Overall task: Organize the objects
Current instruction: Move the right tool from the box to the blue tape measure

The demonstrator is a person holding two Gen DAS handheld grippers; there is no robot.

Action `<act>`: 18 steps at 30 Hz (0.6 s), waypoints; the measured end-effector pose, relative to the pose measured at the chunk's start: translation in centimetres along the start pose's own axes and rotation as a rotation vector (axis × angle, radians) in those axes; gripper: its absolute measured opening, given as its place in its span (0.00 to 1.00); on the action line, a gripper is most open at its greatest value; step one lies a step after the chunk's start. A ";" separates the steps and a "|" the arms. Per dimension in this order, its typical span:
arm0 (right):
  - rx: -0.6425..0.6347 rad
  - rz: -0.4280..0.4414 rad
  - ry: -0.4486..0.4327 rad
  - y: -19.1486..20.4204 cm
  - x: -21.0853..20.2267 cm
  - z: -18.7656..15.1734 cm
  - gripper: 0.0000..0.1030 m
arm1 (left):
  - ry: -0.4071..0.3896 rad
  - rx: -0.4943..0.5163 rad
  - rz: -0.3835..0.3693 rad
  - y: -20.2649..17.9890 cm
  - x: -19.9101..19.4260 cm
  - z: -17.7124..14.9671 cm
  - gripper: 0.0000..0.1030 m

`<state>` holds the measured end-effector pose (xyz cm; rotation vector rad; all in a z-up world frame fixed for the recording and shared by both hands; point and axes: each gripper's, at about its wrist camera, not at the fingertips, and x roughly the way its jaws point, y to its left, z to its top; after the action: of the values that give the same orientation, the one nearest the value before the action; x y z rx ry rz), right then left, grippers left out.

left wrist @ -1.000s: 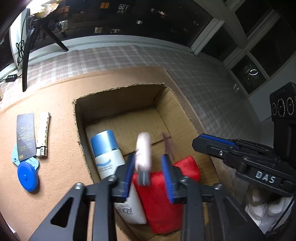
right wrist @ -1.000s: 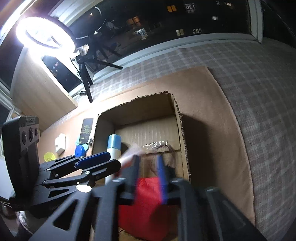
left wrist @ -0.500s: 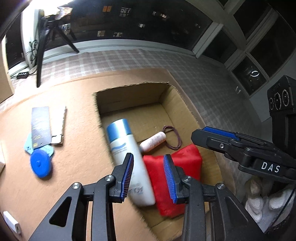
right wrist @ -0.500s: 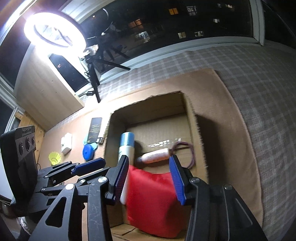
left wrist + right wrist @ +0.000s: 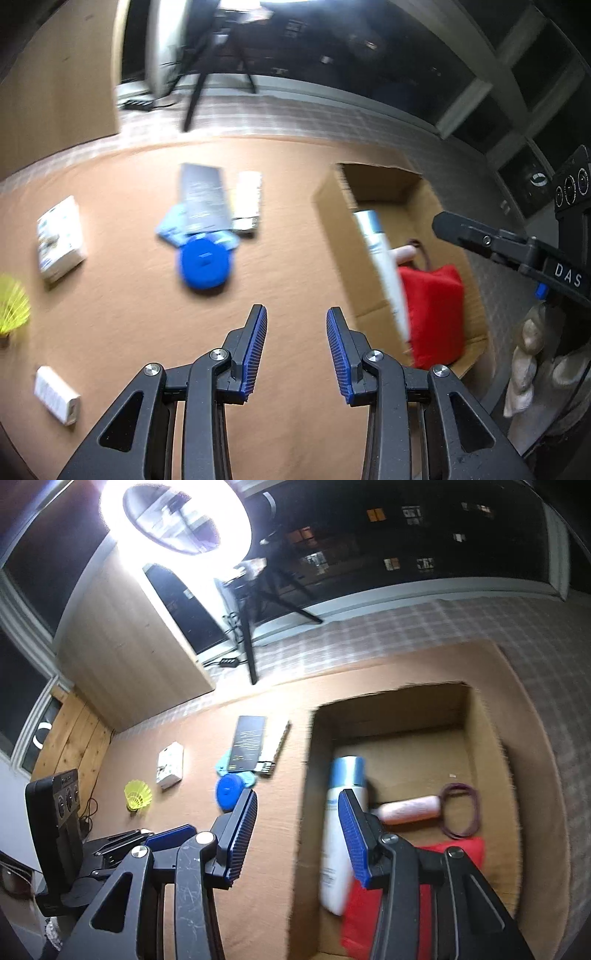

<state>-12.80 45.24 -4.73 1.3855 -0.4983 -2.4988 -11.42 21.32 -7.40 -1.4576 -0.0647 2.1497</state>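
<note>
Reaching for loose items beside the cardboard box (image 5: 391,716).
Keeping left gripper (image 5: 295,350) spread and empty, right gripper (image 5: 299,834) likewise, aiming squarely over blue round case (image 5: 205,264).

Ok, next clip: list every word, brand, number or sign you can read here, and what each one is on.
"DAS": white letters on the right gripper, seen from the left wrist view.
Dark card: lines of small print, too small to read.
White bottle: blue print, blurred, unreadable.
White box: markings too small to read.
Blue round case: a faint mark on top, blurred.
</note>
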 end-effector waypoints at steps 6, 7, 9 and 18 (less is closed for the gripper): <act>-0.065 0.024 0.045 3.7 2.8 0.5 0.44 | -0.018 -0.068 0.038 5.0 -2.7 -2.1 0.35; -0.065 0.031 0.052 4.0 3.1 0.6 0.44 | -0.019 -0.082 0.045 6.1 -3.3 -2.6 0.35; -0.060 0.054 0.082 4.8 4.3 0.8 0.44 | -0.023 -0.100 0.059 7.8 -4.1 -3.5 0.35; -0.018 0.089 0.176 7.6 9.2 1.6 0.44 | -0.054 -0.185 0.115 13.7 -6.9 -4.7 0.35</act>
<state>-18.62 35.22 -8.02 1.5242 -0.4879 -2.2799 -10.95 5.31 -7.95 -1.5379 -0.2094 2.3285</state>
